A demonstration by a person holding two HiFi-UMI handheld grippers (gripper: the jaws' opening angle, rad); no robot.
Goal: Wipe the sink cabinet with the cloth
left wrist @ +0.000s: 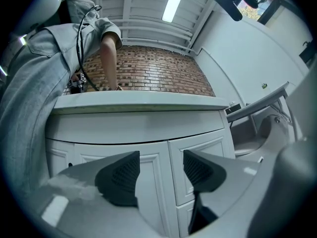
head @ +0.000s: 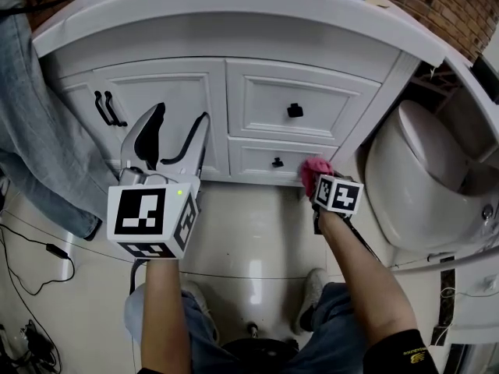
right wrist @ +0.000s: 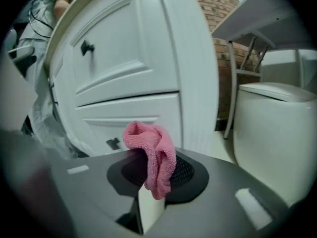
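Note:
The white sink cabinet [head: 234,92] has two doors on the left and two drawers [head: 296,100] with black knobs on the right. My right gripper [head: 316,179] is shut on a bunched pink cloth [head: 314,173], held against the cabinet's bottom right corner beside the lower drawer [head: 277,160]. In the right gripper view the pink cloth [right wrist: 153,155] hangs pinched between the jaws, close to the lower drawer [right wrist: 126,118]. My left gripper [head: 175,135] is open and holds nothing, in front of the cabinet door [head: 168,107]. In the left gripper view the left gripper [left wrist: 161,172] faces the doors [left wrist: 148,182].
A white toilet [head: 421,185] stands close to the right of the cabinet. A person in jeans [head: 39,131] stands at the left by the cabinet. Cables [head: 39,248] lie on the pale tile floor [head: 249,232]. A brick wall [left wrist: 143,73] rises behind the countertop [left wrist: 133,103].

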